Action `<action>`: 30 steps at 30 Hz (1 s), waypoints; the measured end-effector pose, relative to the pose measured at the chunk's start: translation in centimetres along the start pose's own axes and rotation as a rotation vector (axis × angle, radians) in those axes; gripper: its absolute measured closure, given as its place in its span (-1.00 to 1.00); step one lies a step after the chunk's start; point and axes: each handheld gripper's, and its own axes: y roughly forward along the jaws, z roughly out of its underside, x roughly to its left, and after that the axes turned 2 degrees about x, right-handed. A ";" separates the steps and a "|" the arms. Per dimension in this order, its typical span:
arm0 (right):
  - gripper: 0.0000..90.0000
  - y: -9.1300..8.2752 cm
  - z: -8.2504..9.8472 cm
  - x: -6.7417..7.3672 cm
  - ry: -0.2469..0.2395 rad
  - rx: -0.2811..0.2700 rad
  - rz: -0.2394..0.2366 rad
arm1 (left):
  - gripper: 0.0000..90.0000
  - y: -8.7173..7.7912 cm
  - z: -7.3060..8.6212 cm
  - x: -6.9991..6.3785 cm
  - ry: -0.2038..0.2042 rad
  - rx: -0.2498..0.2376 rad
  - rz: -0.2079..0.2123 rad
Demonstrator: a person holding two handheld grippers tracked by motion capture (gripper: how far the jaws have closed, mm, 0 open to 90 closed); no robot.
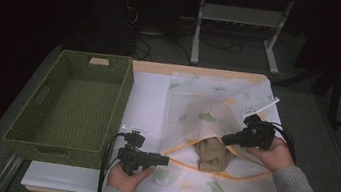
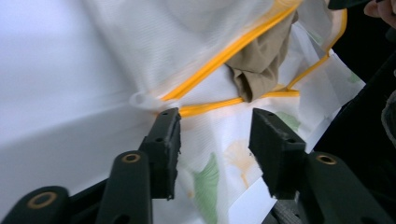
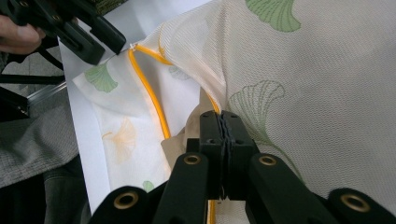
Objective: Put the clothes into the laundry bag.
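A lab or workshop: beyond the table (image 1: 148, 98), a metal desk frame (image 1: 239, 25) stands over loose cables (image 1: 216, 42) on grey floor.

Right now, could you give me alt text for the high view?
Two hand-held grippers work at a white mesh laundry bag on a table: the right gripper lifts its orange-edged opening, showing tan cloth; the left gripper is open beside a green basket.

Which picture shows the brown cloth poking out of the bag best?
The left gripper view: the brown cloth sits unblocked, bunched between the bag's yellow edges. The high view shows it small and dim. In the right gripper view a sliver peeks beside the right tool.
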 end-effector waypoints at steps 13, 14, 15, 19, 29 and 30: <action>0.95 -0.5 0.3 0.2 -0.012 -0.015 -0.007 | 0.22 1.7 0.4 2.0 -0.079 0.069 0.085; 0.94 -0.5 0.3 0.3 -0.017 -0.017 -0.010 | 0.33 2.0 0.4 2.1 -0.081 0.074 0.100; 0.94 -0.5 0.4 0.3 -0.017 -0.018 -0.011 | 0.50 2.1 0.4 2.1 -0.075 0.075 0.102; 0.82 -0.7 0.8 0.6 -0.029 -0.018 -0.014 | 0.92 1.9 0.5 1.7 -0.028 0.065 0.118; 0.65 -0.4 2.7 1.8 -0.057 -0.009 -0.016 | 0.95 -0.7 0.3 1.4 0.009 0.001 0.171; 0.63 -0.3 2.7 1.9 -0.059 -0.008 -0.014 | 0.95 -0.7 0.4 1.4 0.010 0.006 0.173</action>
